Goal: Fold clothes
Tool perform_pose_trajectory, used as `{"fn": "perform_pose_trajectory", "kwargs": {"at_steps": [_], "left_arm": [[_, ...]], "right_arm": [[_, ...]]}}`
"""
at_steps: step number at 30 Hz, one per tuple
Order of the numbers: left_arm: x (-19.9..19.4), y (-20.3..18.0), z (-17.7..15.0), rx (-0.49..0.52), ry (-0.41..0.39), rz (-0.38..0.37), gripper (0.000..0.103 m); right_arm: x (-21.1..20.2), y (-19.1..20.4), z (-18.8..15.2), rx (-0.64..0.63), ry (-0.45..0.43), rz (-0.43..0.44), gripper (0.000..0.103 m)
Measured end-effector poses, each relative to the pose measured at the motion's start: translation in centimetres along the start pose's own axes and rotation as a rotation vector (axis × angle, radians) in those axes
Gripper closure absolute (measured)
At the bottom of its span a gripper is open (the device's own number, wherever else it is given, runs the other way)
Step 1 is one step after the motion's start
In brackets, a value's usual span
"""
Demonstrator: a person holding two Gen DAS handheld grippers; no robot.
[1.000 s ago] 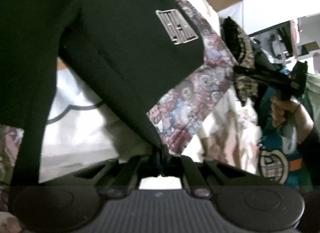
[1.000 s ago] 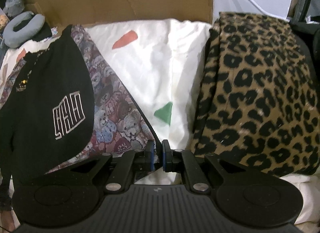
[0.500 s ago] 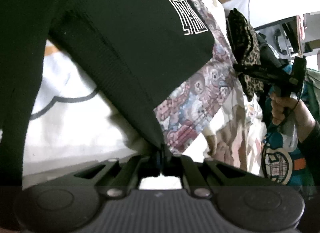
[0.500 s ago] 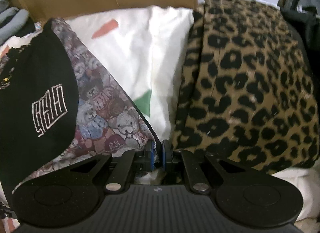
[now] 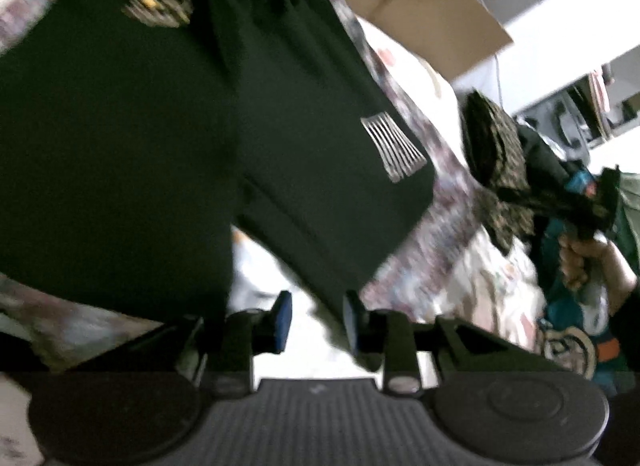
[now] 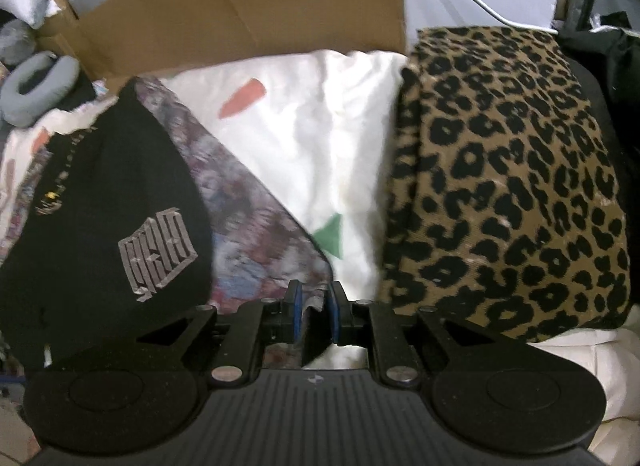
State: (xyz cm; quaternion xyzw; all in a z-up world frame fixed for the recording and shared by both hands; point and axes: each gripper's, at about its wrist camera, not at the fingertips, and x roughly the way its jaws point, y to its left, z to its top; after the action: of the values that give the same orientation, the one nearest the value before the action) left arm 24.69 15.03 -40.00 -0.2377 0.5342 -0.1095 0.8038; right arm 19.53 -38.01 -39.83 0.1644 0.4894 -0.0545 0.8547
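Only the left wrist view shows the person's hand point(image 5: 580, 262) gripping the right gripper point(image 6: 314, 310).

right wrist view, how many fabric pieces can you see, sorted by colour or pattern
Black garment with a pale line logo: 1
Bear-print multicolour cloth: 1
White sheet with red and green shapes: 1
Leopard-print folded fabric: 1
Grey ring-shaped cushion: 1
Total: 5
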Motion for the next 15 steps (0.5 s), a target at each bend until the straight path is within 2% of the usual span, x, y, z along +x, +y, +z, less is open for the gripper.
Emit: {"fn": "perform_pose_trajectory", "kwargs": {"at_steps": [5, 11, 15], "left_arm": [[-4.0, 3.8, 0.6, -0.056, -0.088, 0.114, 0.074], [-8.7, 8.5, 0.5, -0.135, -0.173, 0.266, 0.073], [-10.6, 11.2, -0.4, -0.173, -0.216, 0.34, 0.062]], "right_arm": [[-0.6, 2.5, 0.6, -0.021, -0.012, 0.06, 0.089], [-0.6, 6.6, 0.6, -0.064, 0.022, 0.142, 0.089], [-0.1, 9.7, 0.2, -0.105, 0.067, 0.197, 0.089]]}}
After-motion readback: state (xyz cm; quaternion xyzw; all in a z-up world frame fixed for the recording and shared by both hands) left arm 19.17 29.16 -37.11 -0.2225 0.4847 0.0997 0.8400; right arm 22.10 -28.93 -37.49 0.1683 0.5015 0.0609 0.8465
